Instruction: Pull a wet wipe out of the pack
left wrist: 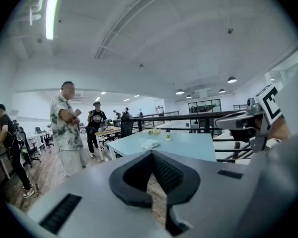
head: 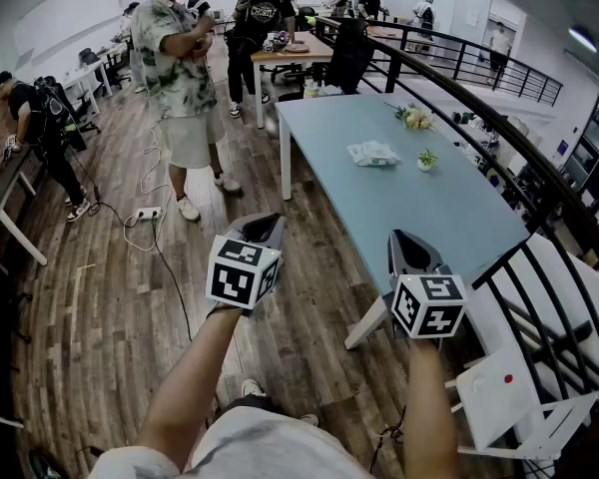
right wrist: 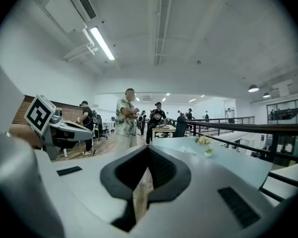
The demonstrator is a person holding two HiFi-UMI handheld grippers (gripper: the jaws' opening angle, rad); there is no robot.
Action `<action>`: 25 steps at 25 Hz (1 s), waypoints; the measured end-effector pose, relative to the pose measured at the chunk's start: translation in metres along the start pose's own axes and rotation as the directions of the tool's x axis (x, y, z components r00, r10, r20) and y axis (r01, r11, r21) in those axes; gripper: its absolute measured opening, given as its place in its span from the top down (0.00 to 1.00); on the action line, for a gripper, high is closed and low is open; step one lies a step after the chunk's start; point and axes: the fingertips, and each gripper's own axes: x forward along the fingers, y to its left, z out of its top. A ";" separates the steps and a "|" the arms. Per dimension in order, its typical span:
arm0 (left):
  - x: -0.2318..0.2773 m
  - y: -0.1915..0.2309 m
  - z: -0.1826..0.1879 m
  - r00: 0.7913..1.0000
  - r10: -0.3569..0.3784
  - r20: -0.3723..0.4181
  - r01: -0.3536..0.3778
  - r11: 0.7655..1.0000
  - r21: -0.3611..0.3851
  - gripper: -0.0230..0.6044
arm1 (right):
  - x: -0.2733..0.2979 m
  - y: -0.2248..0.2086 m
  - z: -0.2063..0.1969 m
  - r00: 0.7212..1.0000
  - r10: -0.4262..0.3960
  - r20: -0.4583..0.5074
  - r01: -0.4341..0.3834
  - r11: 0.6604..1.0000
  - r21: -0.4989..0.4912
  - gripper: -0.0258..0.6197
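The wet wipe pack (head: 373,153) lies flat and white on the pale blue table (head: 419,218), towards its far half. It also shows small and distant in the left gripper view (left wrist: 150,144) and in the right gripper view (right wrist: 185,149). My left gripper (head: 263,230) hangs over the wooden floor, left of the table's near corner. My right gripper (head: 410,248) is over the table's near edge. Both point roughly level towards the table, well short of the pack. Their jaws meet at the tips (left wrist: 151,153) (right wrist: 148,148), shut with nothing between them.
A small potted plant (head: 426,159) and a bunch of flowers (head: 413,118) stand near the pack. A person in a patterned shirt (head: 185,78) stands left of the table, by a power strip (head: 148,213). A black railing (head: 499,138) and a white chair (head: 509,397) are to the right.
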 end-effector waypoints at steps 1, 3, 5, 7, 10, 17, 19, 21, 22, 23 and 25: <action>0.000 -0.001 -0.001 1.000 -0.003 -0.001 0.003 1.000 -0.003 0.98 | -0.001 -0.001 -0.001 1.000 -0.003 0.000 0.003 1.000 0.004 0.96; 0.000 -0.003 -0.003 1.000 -0.007 -0.003 0.007 1.000 -0.005 0.98 | -0.001 -0.001 -0.004 1.000 -0.006 -0.002 0.006 1.000 0.010 0.96; 0.001 -0.004 -0.003 1.000 -0.006 -0.001 0.006 1.000 -0.002 0.98 | -0.001 0.000 -0.006 1.000 -0.002 -0.003 0.002 1.000 0.012 0.96; 0.006 -0.006 -0.003 1.000 -0.008 0.003 0.008 1.000 0.003 0.98 | 0.001 -0.002 -0.006 1.000 -0.001 0.001 0.001 1.000 0.006 0.96; 0.017 -0.009 -0.004 1.000 -0.016 -0.008 0.016 1.000 0.016 0.98 | 0.005 -0.006 -0.008 1.000 -0.005 0.003 0.005 1.000 0.010 0.95; 0.043 -0.001 -0.005 1.000 -0.026 -0.014 0.027 0.999 0.026 0.98 | 0.026 -0.013 -0.010 1.000 -0.005 -0.003 0.005 1.000 0.011 0.95; 0.054 0.004 -0.005 0.999 -0.030 -0.016 0.030 0.999 0.028 0.98 | 0.037 -0.017 -0.011 1.000 -0.006 -0.003 0.006 1.000 0.016 0.93; 0.068 0.012 -0.005 0.999 -0.036 -0.017 0.036 0.999 0.030 0.98 | 0.052 -0.019 -0.011 1.000 -0.006 -0.006 0.006 1.000 0.018 0.92; 0.077 0.017 -0.004 0.999 -0.040 -0.017 0.040 0.999 0.030 0.98 | 0.061 -0.020 -0.011 1.000 -0.007 -0.008 0.007 1.000 0.018 0.91; 0.086 0.022 -0.003 0.999 -0.044 -0.017 0.045 0.999 0.029 0.98 | 0.070 -0.022 -0.010 1.000 -0.009 -0.010 0.009 1.000 0.018 0.90; 0.105 0.029 0.000 0.998 -0.058 -0.020 0.058 0.998 0.027 0.98 | 0.086 -0.028 -0.009 1.000 -0.019 -0.016 0.019 1.000 0.019 0.89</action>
